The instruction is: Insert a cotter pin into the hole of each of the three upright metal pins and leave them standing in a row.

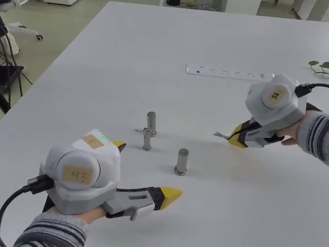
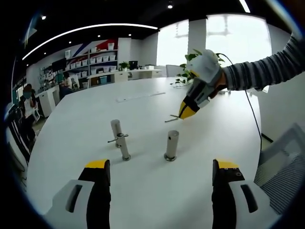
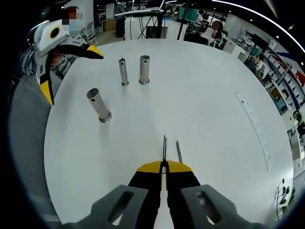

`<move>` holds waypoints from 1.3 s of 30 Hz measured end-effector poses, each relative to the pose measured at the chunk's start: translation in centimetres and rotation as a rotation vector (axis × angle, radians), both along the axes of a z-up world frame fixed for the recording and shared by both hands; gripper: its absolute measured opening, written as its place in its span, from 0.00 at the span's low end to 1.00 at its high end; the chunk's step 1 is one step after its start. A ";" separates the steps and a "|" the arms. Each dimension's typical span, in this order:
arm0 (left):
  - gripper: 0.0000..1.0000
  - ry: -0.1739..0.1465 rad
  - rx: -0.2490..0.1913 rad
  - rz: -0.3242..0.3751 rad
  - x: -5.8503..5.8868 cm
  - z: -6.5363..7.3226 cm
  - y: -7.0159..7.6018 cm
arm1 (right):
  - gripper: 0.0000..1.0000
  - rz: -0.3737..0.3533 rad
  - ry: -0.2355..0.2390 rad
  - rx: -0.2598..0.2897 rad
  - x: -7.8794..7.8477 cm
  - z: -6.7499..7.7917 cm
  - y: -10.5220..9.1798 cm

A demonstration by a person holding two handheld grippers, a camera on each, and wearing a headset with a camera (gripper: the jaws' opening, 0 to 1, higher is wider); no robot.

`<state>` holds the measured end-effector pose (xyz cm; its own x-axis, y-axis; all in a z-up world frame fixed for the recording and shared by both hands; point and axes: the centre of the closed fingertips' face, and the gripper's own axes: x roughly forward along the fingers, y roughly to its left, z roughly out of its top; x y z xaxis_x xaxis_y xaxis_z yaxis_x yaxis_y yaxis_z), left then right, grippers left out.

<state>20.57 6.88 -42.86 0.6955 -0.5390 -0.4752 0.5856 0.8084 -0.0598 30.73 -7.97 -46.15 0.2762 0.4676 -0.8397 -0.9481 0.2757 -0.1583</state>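
Three upright metal pins stand mid-table: a thick one (image 1: 150, 123) at the back, a slim one (image 1: 147, 139) just in front of it, and a thick one (image 1: 181, 161) to the right. A cotter pin (image 1: 140, 129) sticks out sideways at the slim pin's top (image 2: 123, 145). My left gripper (image 1: 145, 170) is open near the front edge, jaws wide apart and empty (image 2: 159, 167). My right gripper (image 1: 235, 140) hovers to the right of the pins, shut on a second cotter pin (image 1: 221, 136), which pokes forward from its tips (image 3: 164, 145).
A white power strip (image 1: 229, 73) lies at the back of the white table (image 1: 128, 62). Green plant leaves (image 1: 320, 65) show at the far right edge. Office desks and chairs stand beyond the table.
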 end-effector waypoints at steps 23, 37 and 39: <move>0.61 0.017 -0.072 -0.078 -1.4 1.7 -3.1 | 0.00 0.240 -0.154 0.028 -7.1 2.5 3.7; 0.37 0.075 -0.196 -0.104 -2.3 2.4 -5.7 | 0.00 0.391 -0.220 0.047 -10.7 3.1 6.0; 0.35 0.087 -0.212 -0.103 -2.4 2.4 -5.9 | 0.00 0.404 -0.223 0.056 -11.1 3.3 6.2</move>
